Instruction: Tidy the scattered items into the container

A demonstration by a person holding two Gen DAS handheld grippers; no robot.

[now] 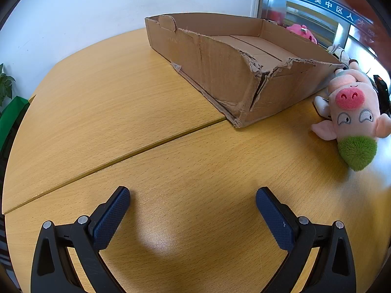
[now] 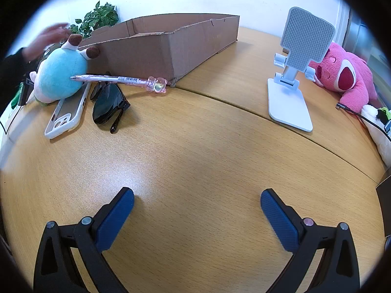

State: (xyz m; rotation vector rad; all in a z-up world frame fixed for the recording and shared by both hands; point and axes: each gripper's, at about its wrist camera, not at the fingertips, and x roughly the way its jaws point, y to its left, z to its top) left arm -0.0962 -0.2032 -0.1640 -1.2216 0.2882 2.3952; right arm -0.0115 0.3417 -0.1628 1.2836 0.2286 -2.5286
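Bright, even daylight fills both fisheye views. Soft glare patches shine on the wooden counter [image 1: 158, 241] between the jaws. Edges curve strongly and darken to black corners. A moving hand [image 2: 47, 40] is motion-blurred; shadows are faint.

The shallow brown cardboard box [image 2: 156, 48] sits open and empty on the wooden table, one near wall torn ragged. Beside its corner lies the pink plush pig with the green tuft [image 1: 352, 112], face up, teal back [image 2: 58, 75] against the box. A pink pen with a bear charm [image 2: 119, 80] rests across the folded black sunglasses [image 2: 107, 106], just beside the white phone case [image 2: 66, 114]. Well apart stand the white phone stand [image 2: 293, 73] and the pink plush bear [image 2: 342, 75].
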